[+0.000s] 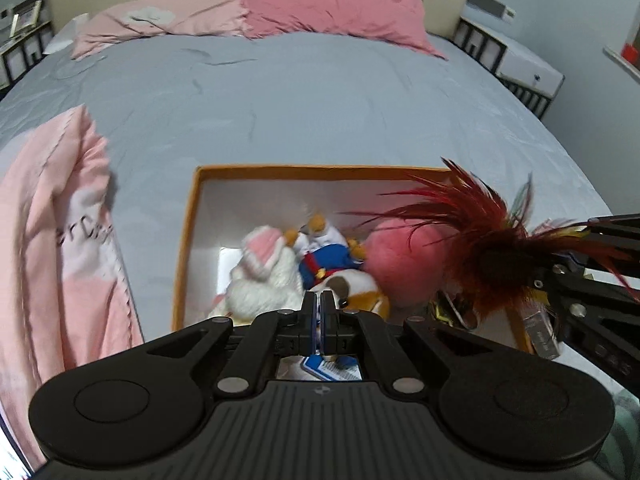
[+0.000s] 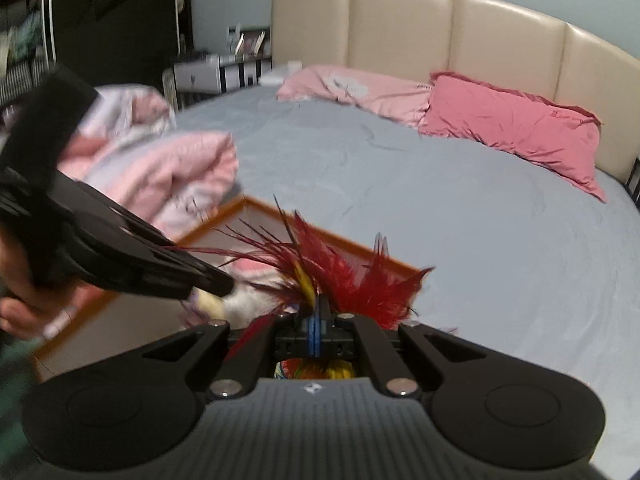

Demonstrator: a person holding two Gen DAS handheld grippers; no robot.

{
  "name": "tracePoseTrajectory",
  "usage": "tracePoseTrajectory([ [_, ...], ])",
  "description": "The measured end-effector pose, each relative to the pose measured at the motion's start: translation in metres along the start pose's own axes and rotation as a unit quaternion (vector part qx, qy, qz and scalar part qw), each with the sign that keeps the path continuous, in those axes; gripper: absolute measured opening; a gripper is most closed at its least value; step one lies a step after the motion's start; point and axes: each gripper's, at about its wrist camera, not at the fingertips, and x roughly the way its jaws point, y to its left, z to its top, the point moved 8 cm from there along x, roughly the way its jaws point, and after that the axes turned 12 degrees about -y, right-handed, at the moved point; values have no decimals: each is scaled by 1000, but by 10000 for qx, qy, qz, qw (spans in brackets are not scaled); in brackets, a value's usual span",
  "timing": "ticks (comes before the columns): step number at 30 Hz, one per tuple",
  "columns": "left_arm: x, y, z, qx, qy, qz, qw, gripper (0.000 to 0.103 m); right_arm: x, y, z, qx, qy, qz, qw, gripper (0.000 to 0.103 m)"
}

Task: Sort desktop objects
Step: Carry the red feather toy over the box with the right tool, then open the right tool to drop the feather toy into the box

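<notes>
An orange-rimmed box (image 1: 192, 216) with a white inside lies on the grey-blue bed. In it sit a white and pink plush (image 1: 264, 272), a blue and white duck plush (image 1: 324, 256), a pink round plush (image 1: 404, 260) and an orange and white plush (image 1: 360, 290). My left gripper (image 1: 319, 300) hangs shut over the box's near side. A blue and white card (image 1: 332, 370) shows under its jaws; whether it is held I cannot tell. My right gripper (image 2: 318, 306) is shut on a red feather toy (image 2: 352, 280) over the box's right end (image 2: 400, 266). The left wrist view shows that feather toy (image 1: 480, 232) too.
A rumpled pink quilt (image 1: 60, 260) lies left of the box. Two pink pillows (image 1: 332, 12) rest against the cream headboard (image 2: 440, 32). A white nightstand (image 1: 528, 68) stands at the bed's right. A person's hand (image 2: 24, 308) holds the left gripper (image 2: 220, 286).
</notes>
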Motion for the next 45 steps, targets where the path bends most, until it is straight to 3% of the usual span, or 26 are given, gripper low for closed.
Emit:
tracePoseTrajectory([
  [4,1,0,-11,-126,-23,-111,9999,0,15,1,-12,-319,227,-84,9992,0],
  [8,2,-4,-15,130,-111,-8,9999,0,26,1,-23,-406,409,-191,9982,0],
  [17,3,4,-20,-6,-93,28,10000,0,44,13,-35,-1128,613,-519,9904,0],
  [27,1,-3,-21,153,-100,-51,9998,0,32,18,-37,-1332,628,-496,9878,13],
  [30,-1,-8,-21,225,-140,-134,9996,1,21,21,-34,-1272,552,-438,9894,20],
  [35,-10,-23,-15,480,-313,-207,9981,7,-1,24,-23,-1045,320,-388,9932,22],
  [42,-34,-66,-6,847,-587,-548,9932,15,-46,12,-6,-661,-230,-695,9951,39],
  [45,-47,-84,-5,951,-752,-679,9903,15,-68,-4,-5,-324,-397,-907,9946,40],
])
